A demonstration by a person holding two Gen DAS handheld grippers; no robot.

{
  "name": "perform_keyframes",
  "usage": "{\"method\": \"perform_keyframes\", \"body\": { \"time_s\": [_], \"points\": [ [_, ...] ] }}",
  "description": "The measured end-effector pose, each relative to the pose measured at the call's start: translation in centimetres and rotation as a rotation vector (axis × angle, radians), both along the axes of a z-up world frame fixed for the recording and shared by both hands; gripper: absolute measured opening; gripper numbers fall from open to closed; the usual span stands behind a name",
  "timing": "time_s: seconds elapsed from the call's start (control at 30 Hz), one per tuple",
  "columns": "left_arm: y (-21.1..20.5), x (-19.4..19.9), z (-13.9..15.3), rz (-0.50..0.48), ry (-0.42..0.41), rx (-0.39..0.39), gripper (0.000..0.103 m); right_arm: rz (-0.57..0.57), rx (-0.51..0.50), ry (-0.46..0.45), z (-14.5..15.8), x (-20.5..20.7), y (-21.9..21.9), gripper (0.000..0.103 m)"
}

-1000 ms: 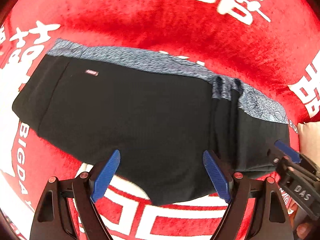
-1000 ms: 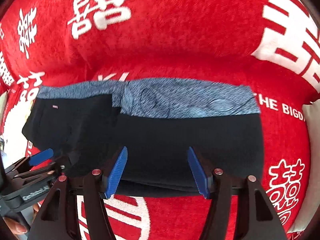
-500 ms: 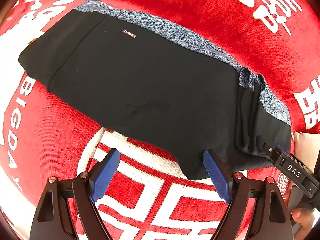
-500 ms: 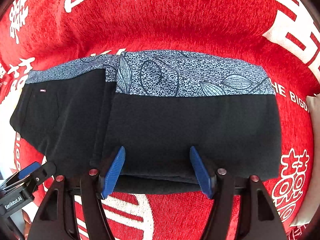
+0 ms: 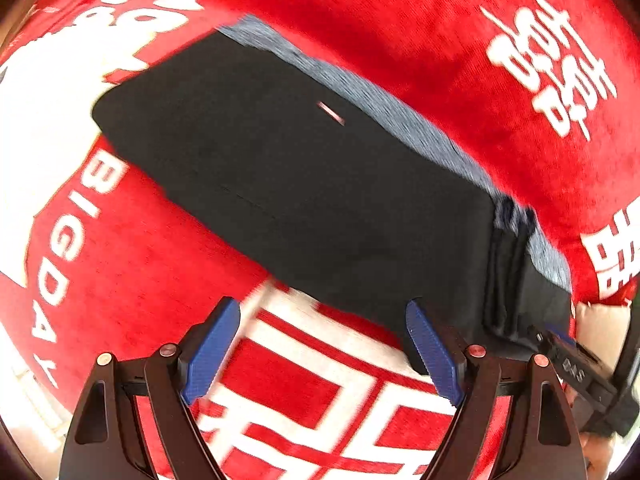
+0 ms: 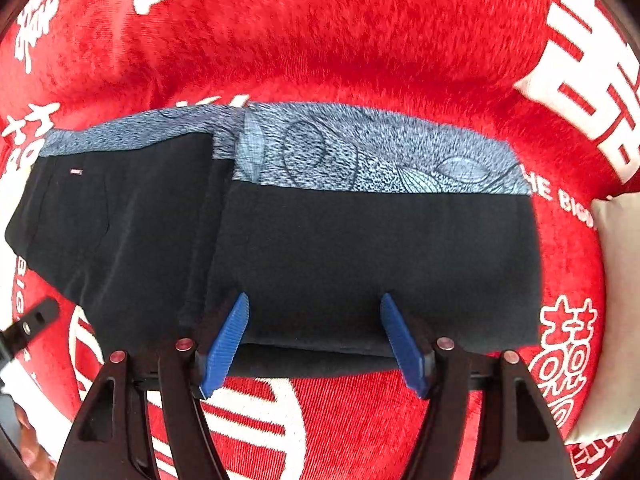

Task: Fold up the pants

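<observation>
Right wrist view shows the black pants [image 6: 360, 260] lying folded across a red cloth [image 6: 340, 40] with white lettering, the patterned grey band [image 6: 360, 152] along their far edge. The right gripper [image 6: 314, 340] points down over the near edge, its fingers spread and pinching nothing. In the left wrist view the left gripper [image 5: 324, 352] hovers over bare red cloth just beside the pants' near corner, fingers wide apart and empty. For the next fold, each gripper would likely do best to take all layers of the near edge together, lifting evenly so the stack does not slide apart.
</observation>
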State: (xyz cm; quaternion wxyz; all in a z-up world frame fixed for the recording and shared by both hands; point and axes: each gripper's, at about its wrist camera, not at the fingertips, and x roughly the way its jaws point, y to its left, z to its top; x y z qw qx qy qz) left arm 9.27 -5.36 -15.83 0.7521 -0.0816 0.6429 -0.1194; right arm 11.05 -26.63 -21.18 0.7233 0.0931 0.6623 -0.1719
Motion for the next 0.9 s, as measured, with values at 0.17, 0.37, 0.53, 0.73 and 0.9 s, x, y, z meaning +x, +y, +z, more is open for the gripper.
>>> {"method": "perform_keyframes", "body": {
  "time_s": [0.17,0.37,0.53,0.73,0.9],
  "points": [
    [4.1,1.8,0.3,0.087,-0.031,-0.032,0.086,0.094,0.013,0.004,-0.4,-0.2,3.0,0.076],
    [9.0,4.5,-1.6,0.254,0.008,-0.226,0.086,0.121,-0.025,0.015,-1.5,0.0,3.8,0.08],
    [9.6,5.7,-3.8,0.285,0.035,-0.349,0.086,0.139,-0.036,0.02,-2.2,0.5,4.1,0.082],
    [9.6,6.3,-4.5,0.292,0.005,-0.436,0.091,0.131,-0.055,0.023,-2.8,1.1,4.4,0.084],
    [9.4,6.4,-2.7,0.3,-0.068,-0.556,0.093,0.127,-0.06,0.02,-3.2,1.5,4.4,0.085]
  ]
}}
